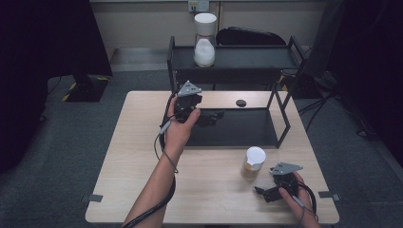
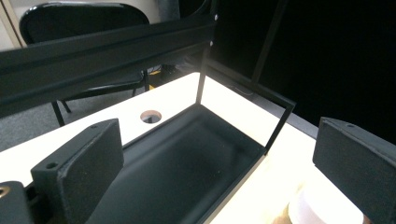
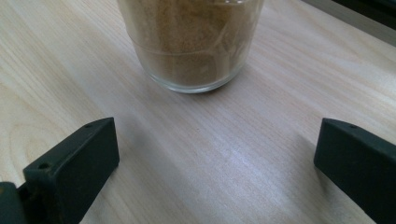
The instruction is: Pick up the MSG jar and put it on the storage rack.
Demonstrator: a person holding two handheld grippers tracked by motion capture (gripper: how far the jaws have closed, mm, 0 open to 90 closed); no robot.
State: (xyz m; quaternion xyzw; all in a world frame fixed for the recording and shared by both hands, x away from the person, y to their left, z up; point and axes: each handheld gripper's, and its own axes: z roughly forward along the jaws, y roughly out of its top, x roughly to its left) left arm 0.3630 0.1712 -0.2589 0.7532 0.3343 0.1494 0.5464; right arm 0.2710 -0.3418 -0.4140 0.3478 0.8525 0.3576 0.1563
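Left gripper held up over the left end of the black shelf rack, jaws spread wide with nothing between them; it points along the rack's lower tray. To the right, near the table's front edge, stands the glass jar with a white lid, filled with tan powder or grain, just in front of the rack. Right gripper sits low on the table beside the jar, jaws also wide and empty, aimed at the jar's base. Judgement: the jar is rigid, smooth glass, likely slippery and breakable, with some weight from its fill; best taken around the mid body, below the lid, squarely and with firm pressure. The right gripper view shows the jar up close: thick glass foot, fill reaching down to it, bare wood between jaws and glass. The left gripper view shows the tray bare, a round hole in the table behind it, and the white lid at bottom right.
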